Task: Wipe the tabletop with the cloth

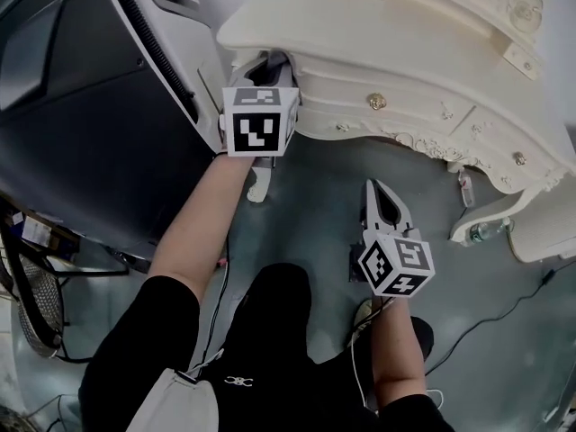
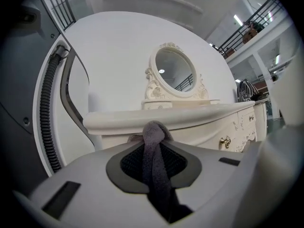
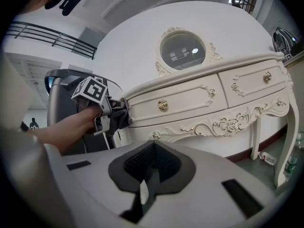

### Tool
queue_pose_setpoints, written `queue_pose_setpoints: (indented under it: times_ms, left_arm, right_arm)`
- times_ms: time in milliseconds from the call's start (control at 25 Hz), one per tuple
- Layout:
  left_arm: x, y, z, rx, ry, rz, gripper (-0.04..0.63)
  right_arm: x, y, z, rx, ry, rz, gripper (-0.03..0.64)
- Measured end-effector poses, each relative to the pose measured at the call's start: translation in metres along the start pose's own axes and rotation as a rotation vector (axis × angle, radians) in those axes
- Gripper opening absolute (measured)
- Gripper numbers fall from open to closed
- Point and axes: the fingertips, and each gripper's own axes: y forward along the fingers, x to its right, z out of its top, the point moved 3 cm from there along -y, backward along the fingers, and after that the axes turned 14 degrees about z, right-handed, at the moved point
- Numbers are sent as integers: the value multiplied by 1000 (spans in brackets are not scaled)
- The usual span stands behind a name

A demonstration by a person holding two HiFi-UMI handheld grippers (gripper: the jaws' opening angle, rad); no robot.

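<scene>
The right gripper (image 1: 376, 194) hangs low with its 2 jaws almost together, empty. Further out, the left gripper (image 1: 268, 68) pinches the grey cloth (image 2: 154, 160) just under the tabletop (image 1: 378, 21) edge. It should lift above the edge first, then press the cloth flat.

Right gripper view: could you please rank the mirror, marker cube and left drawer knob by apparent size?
1. mirror
2. marker cube, somewhat smaller
3. left drawer knob, by far the smallest
</scene>
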Motion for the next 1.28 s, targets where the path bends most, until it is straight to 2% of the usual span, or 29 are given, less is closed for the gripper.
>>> queue_pose_setpoints:
  times_ms: [200,400,480,680,840,960,1160,1280]
  left_arm:
    - [16,-9,2,21,-8,-15,64]
    - [44,-21,12,51,-14,-58,64]
    - [62,-25,14,58,-11,-98,63]
    - [128,-29,18,89,70,-208,63]
    - [163,-27,21,82,54,-271,63]
    - [181,-25,22,87,61,-285,64]
    - [203,-25,25,91,114,-291,63]
    - [220,-25,26,75,115,-322,63]
  right_arm:
    - [12,-15,-4,15,39,-24,3]
    - [20,-26,0,38,30,-31,3]
    - [26,-31,-2,40,42,-46,3]
    - [34,-49,1,55,31,-88,3]
    - [43,-71,2,71,36,-124,3]
    - [54,-82,4,79,44,-148,3]
    - [70,-98,15,99,27,-180,3]
    - [79,-106,16,110,26,-207,3]
